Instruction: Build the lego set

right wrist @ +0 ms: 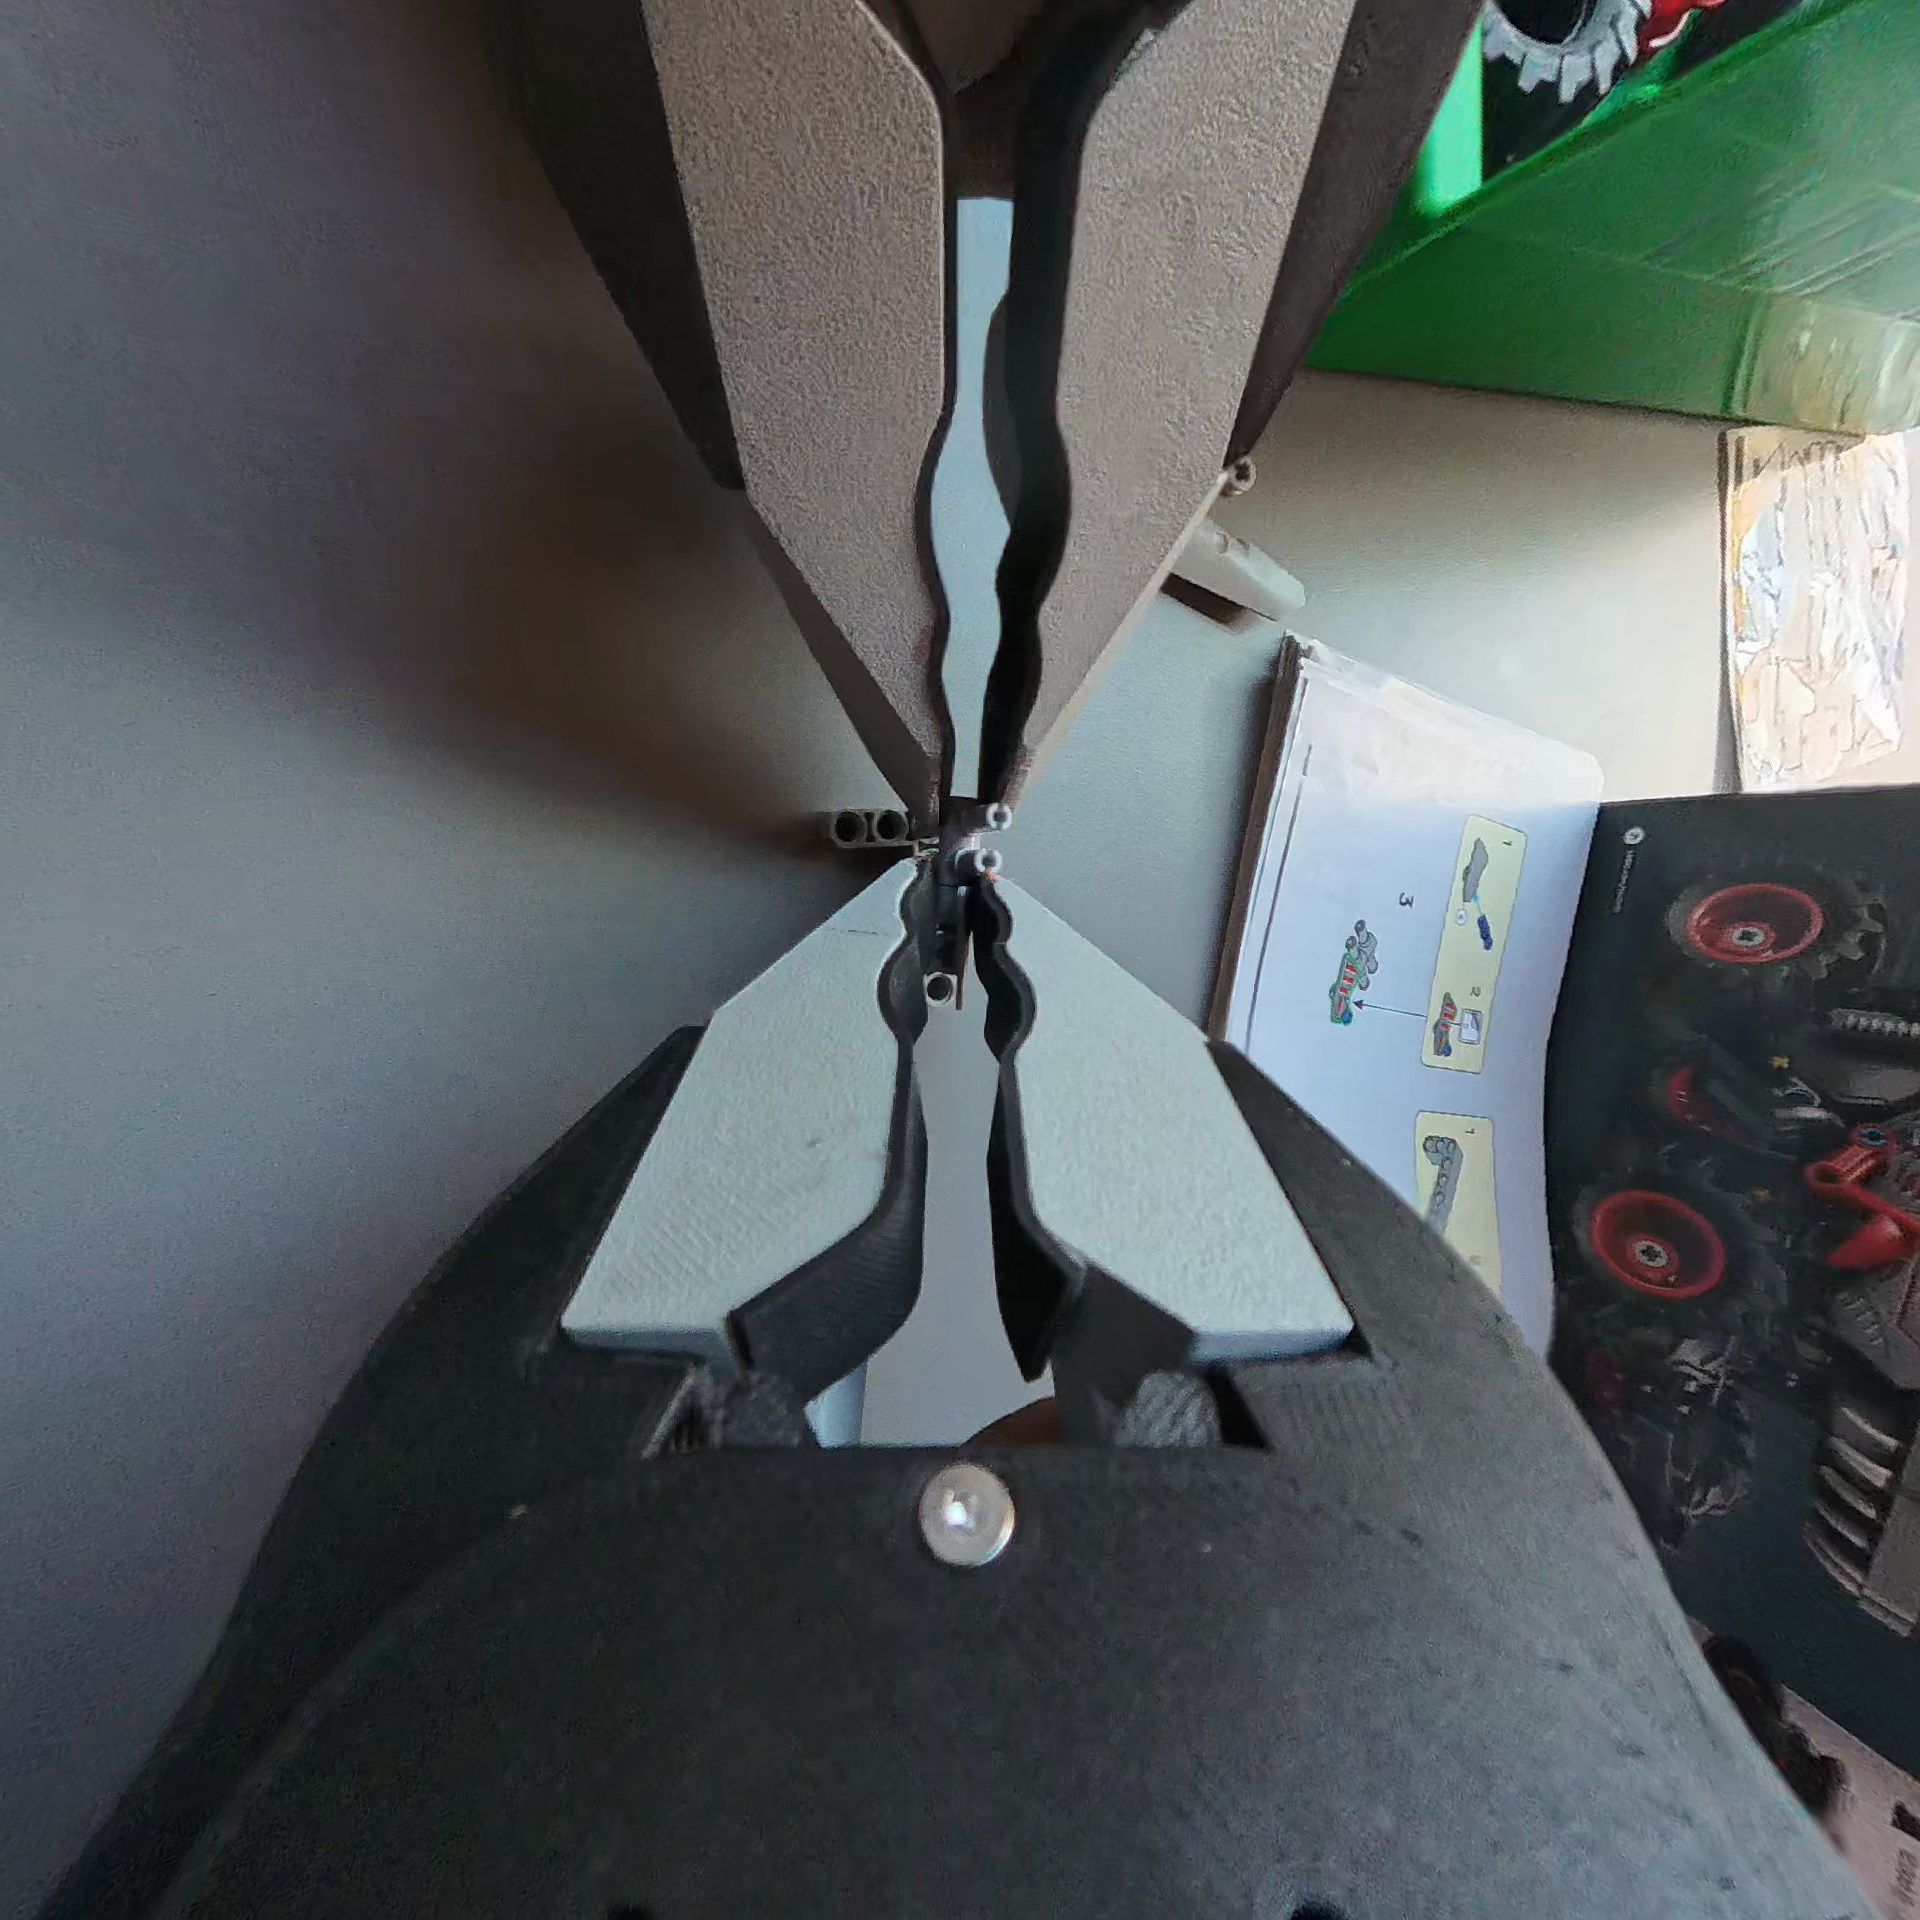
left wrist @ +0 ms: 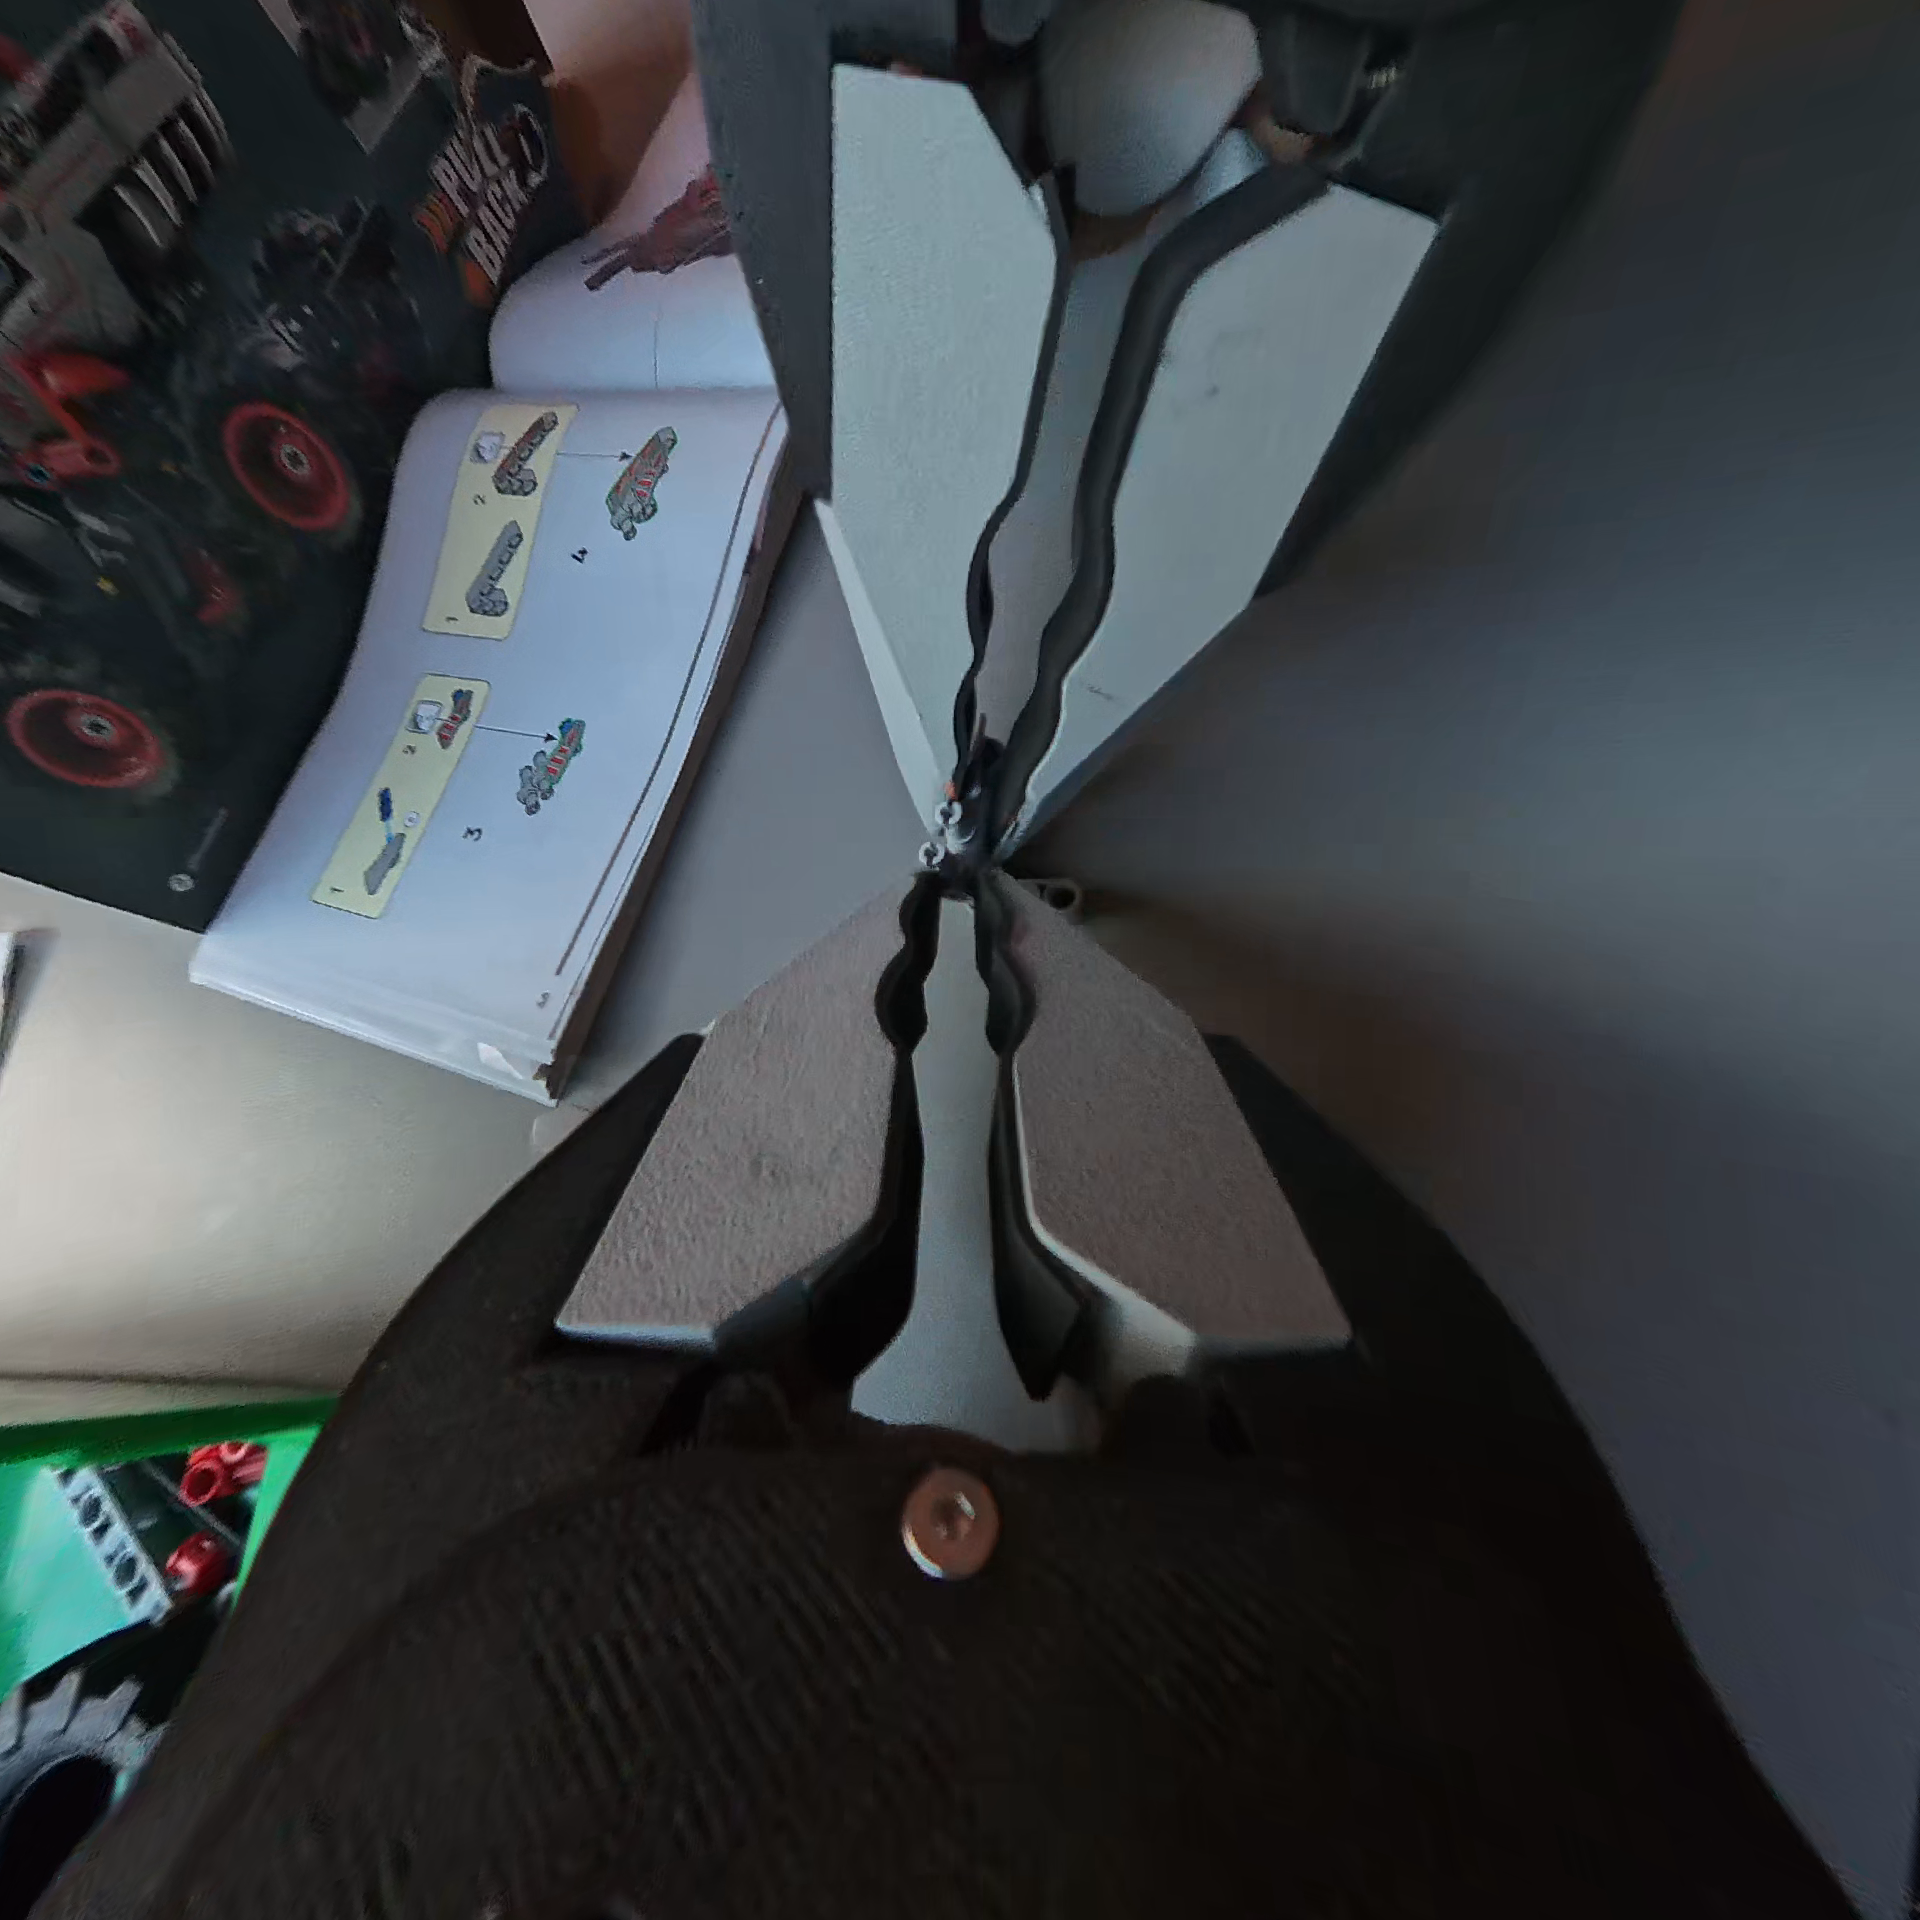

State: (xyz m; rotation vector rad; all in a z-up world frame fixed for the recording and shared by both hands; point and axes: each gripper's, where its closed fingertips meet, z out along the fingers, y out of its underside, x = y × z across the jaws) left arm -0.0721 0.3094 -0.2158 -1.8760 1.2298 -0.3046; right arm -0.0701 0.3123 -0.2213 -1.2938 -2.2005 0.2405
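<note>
Both grippers meet tip to tip above the grey table. My left gripper is shut, and a light grey holed beam sticks out sideways from its tips. The beam also shows in the right wrist view. My right gripper is shut on a small dark piece with light grey pins. That piece also shows in the left wrist view, pressed against the beam. The joint between the two parts is hidden by the fingertips.
An open instruction booklet lies by the set's black box. A green tray holds red pins, grey beams and a black tyre. A loose beige part lies behind the left gripper. Only a small space, under 4 cm, lies between the two pairs of fingers.
</note>
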